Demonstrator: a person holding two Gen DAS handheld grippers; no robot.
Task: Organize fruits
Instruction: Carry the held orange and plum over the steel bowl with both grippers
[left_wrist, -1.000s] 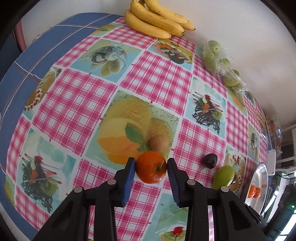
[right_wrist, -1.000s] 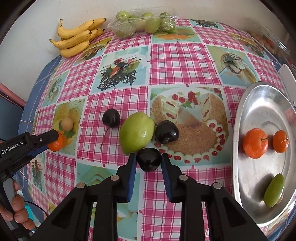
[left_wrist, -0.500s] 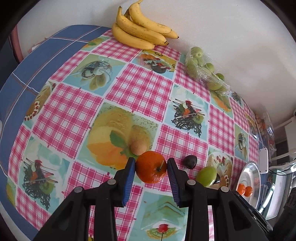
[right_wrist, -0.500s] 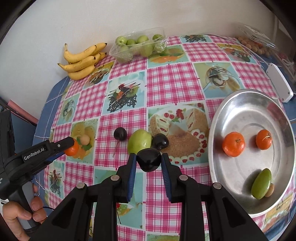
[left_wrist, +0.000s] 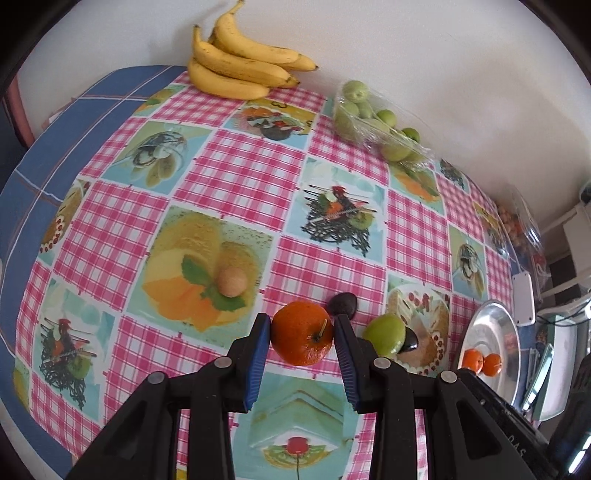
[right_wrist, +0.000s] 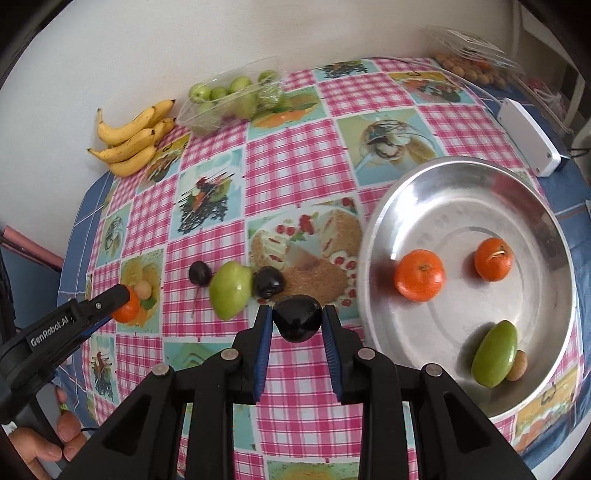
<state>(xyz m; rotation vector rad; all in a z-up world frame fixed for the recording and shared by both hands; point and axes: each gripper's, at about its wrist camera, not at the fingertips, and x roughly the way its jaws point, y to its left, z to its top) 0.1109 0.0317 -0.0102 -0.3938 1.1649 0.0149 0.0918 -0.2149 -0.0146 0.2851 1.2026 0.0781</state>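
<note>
My left gripper is shut on an orange mandarin and holds it above the checked tablecloth; it also shows at the left of the right wrist view as the left gripper. My right gripper is shut on a dark plum, lifted off the cloth. Still on the cloth lie a small tan fruit, a green fruit and two dark plums. The metal tray at the right holds two mandarins, a green fruit and a small brown fruit.
A bunch of bananas and a clear pack of green fruit lie at the far edge by the white wall. A white box and a pack of small brown fruit sit beyond the tray. A hand grips the left handle.
Both grippers have risen with their fruit, so the table looks smaller and farther. The views have shifted toward the tray, which now shows more fully in the right wrist view.
</note>
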